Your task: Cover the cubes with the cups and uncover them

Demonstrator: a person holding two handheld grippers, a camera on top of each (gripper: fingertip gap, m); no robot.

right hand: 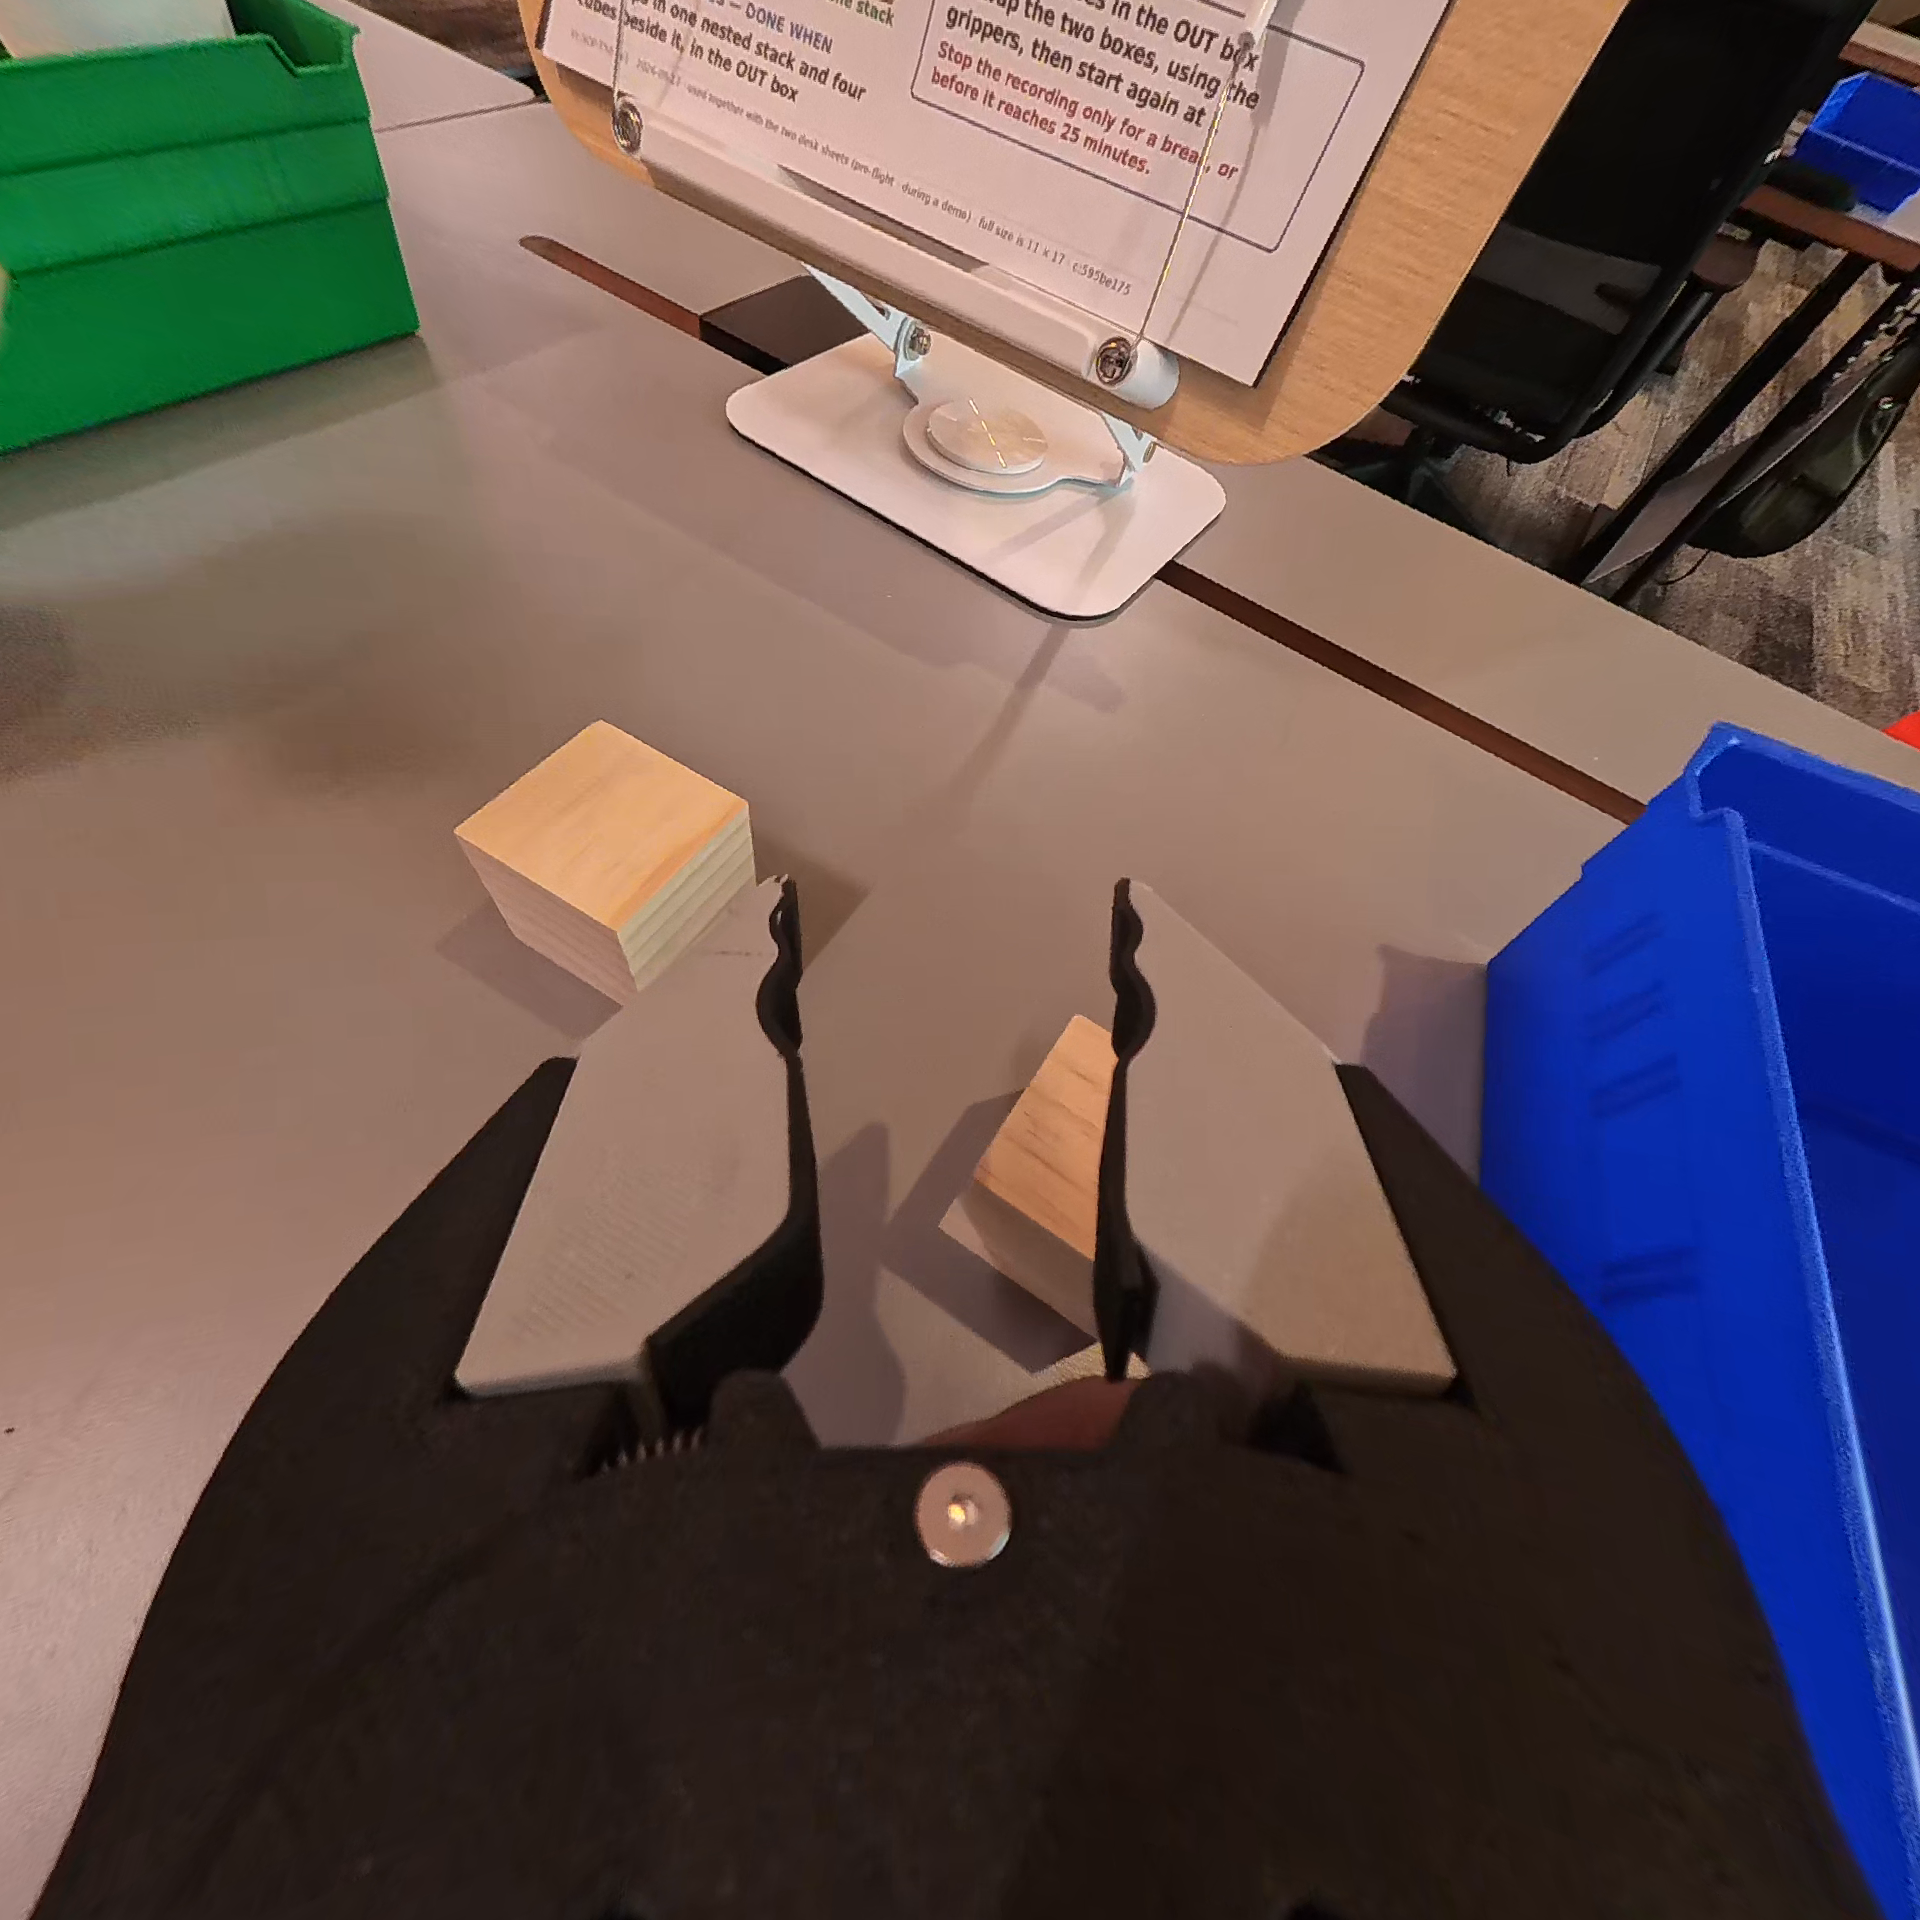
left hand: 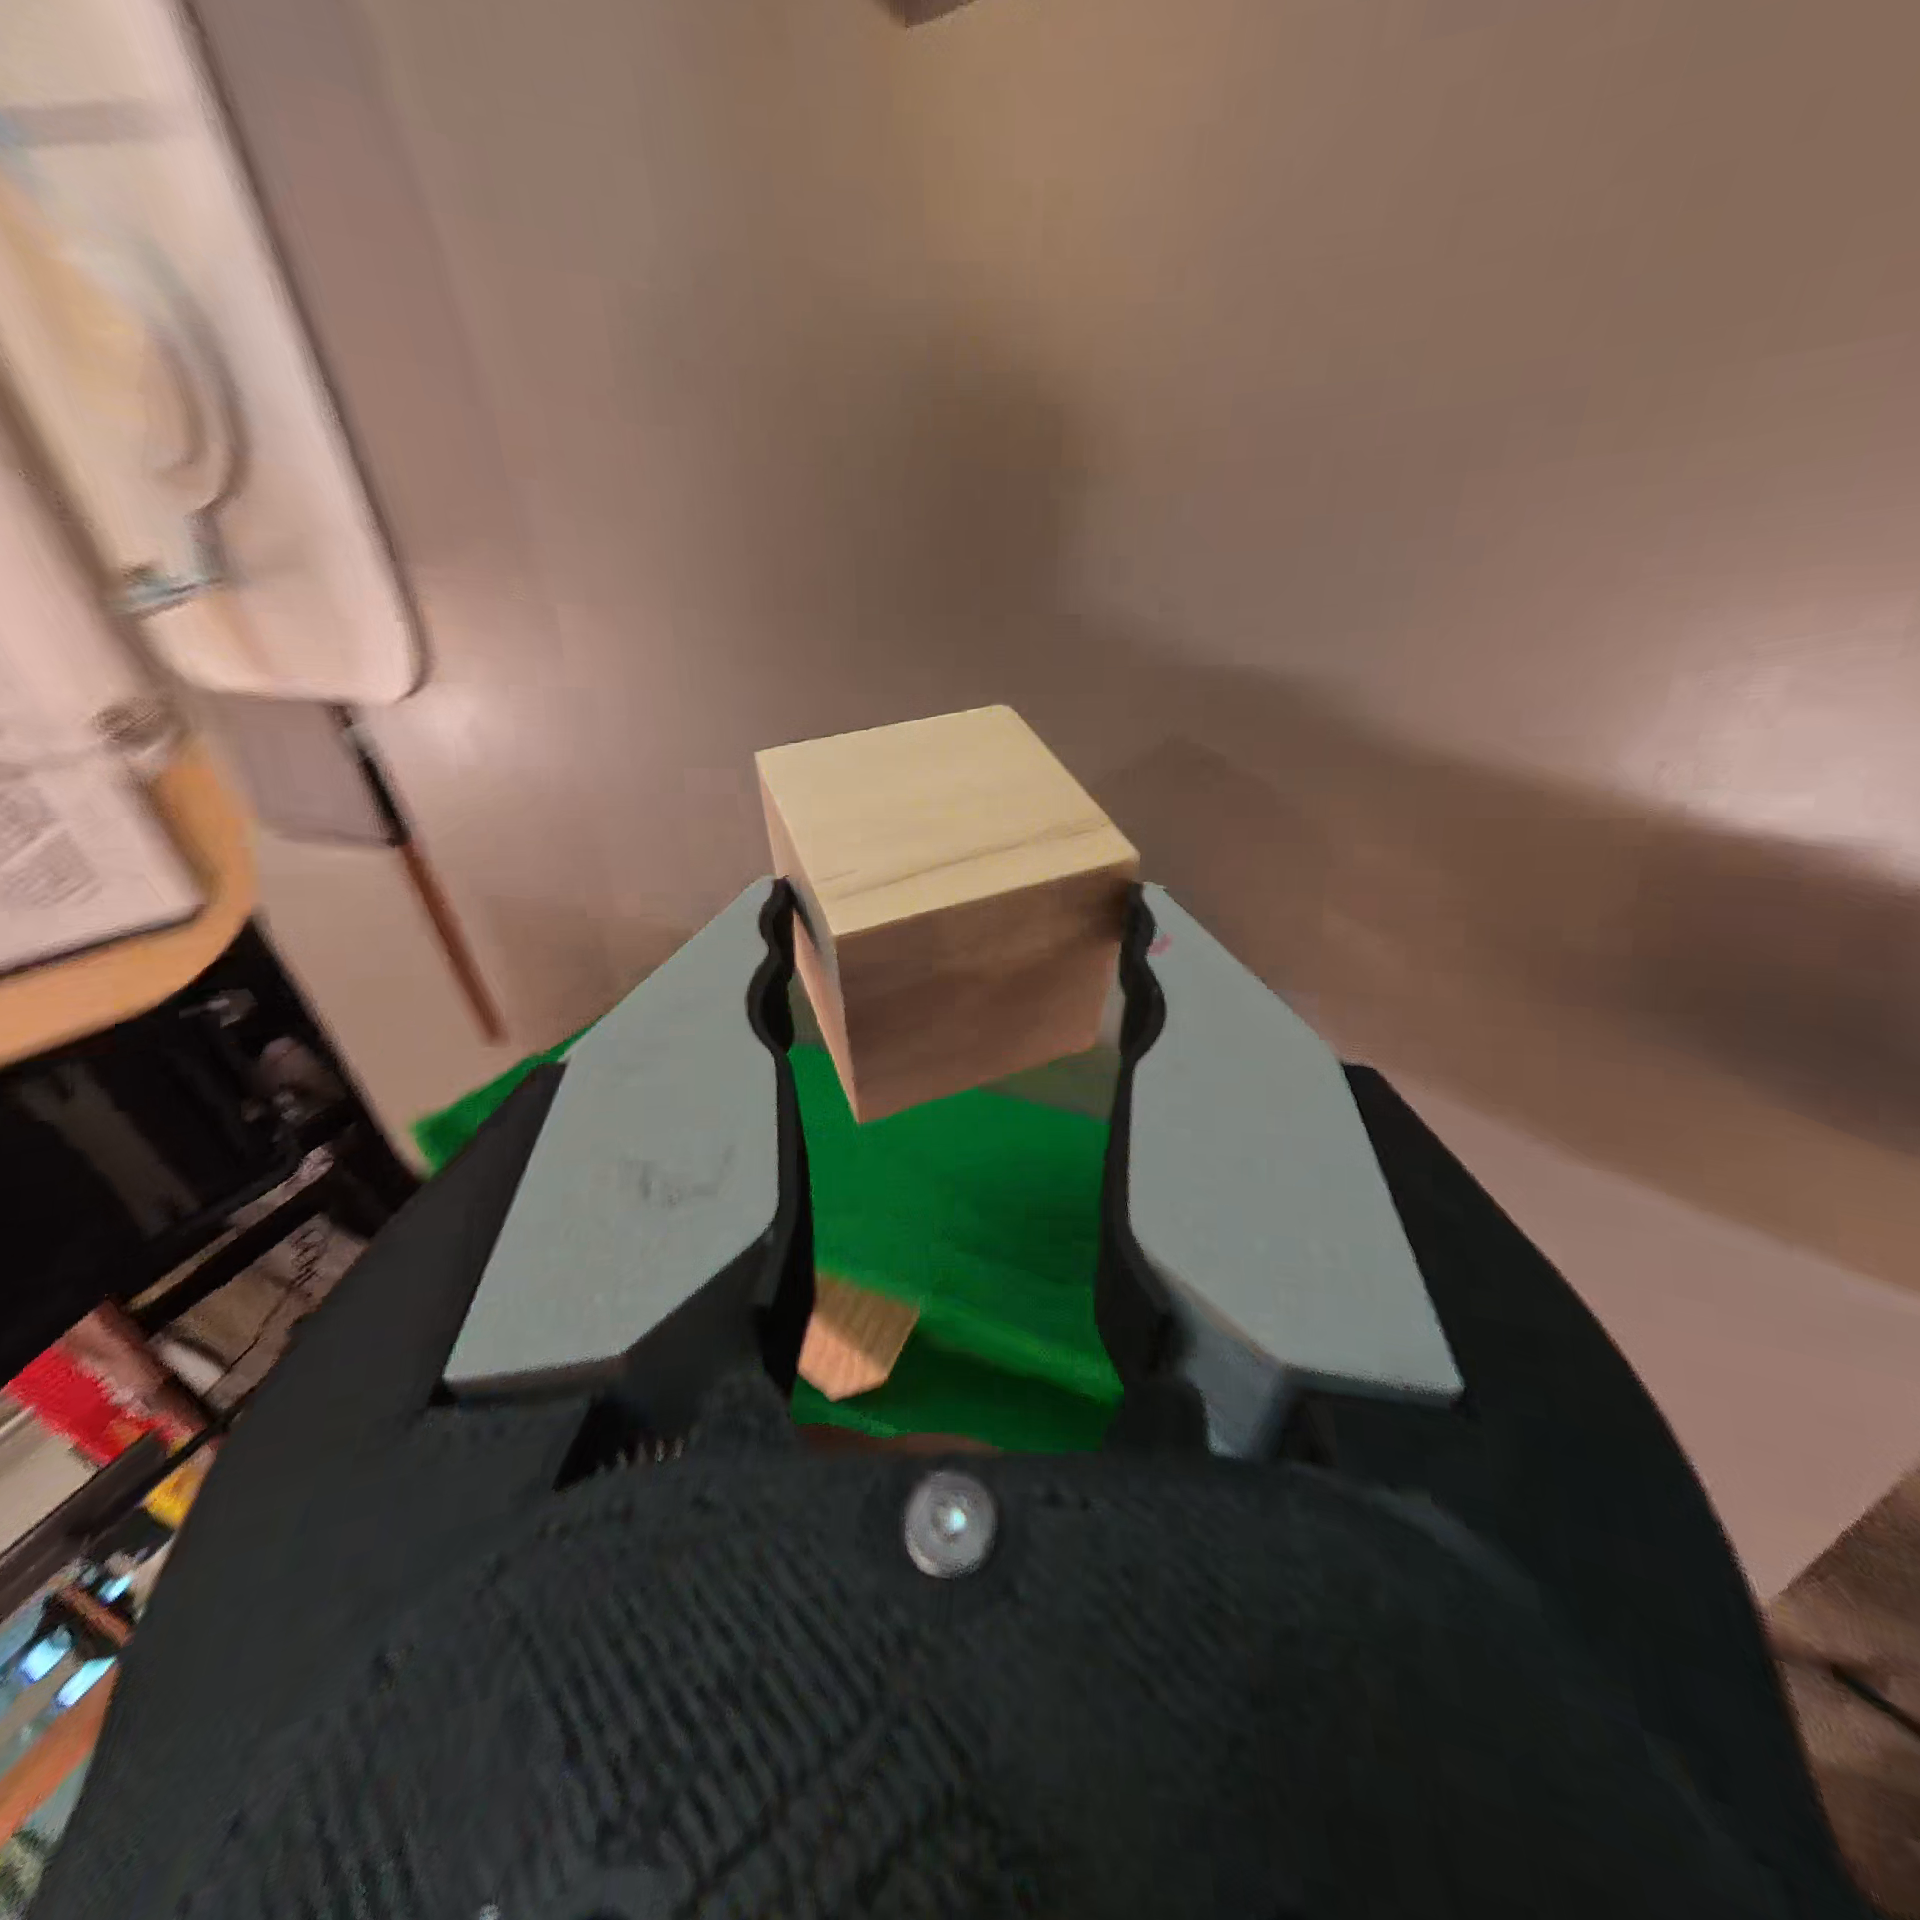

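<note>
**Cube clamped on the left, open jaws on the right**

Cube (left hand: 940, 914) of pale wood sits between the fingertips of your left gripper (left hand: 956, 904), at the centre of the left wrist view. Both black pads (left hand: 774, 966) press against its side faces, and it is lifted clear above a green bin (left hand: 977, 1226) that fills the gap lower down between the fingers. A further wooden block (left hand: 852, 1345) lies blurred inside that bin, near the base of the jaws. The rest of this view is motion-smeared; a grey tabletop (left hand: 1351, 520) occupies the upper right.

Your right gripper (right hand: 951, 904) stands with its jaws wide apart and nothing held, poised over the grey table (right hand: 312, 623). A second cube (right hand: 1049, 1153) rests on the table, partly hidden behind the right-hand finger, its visible corner showing in the gap low between the fingers. A third cube (right hand: 608, 852) stands just beyond the left fingertip, left of centre. A blue bin (right hand: 1714, 1143) runs along the right edge, a green bin (right hand: 187, 208) sits in the upper left, and an instruction board on a white stand (right hand: 977, 468) occupies the upper centre.
</note>
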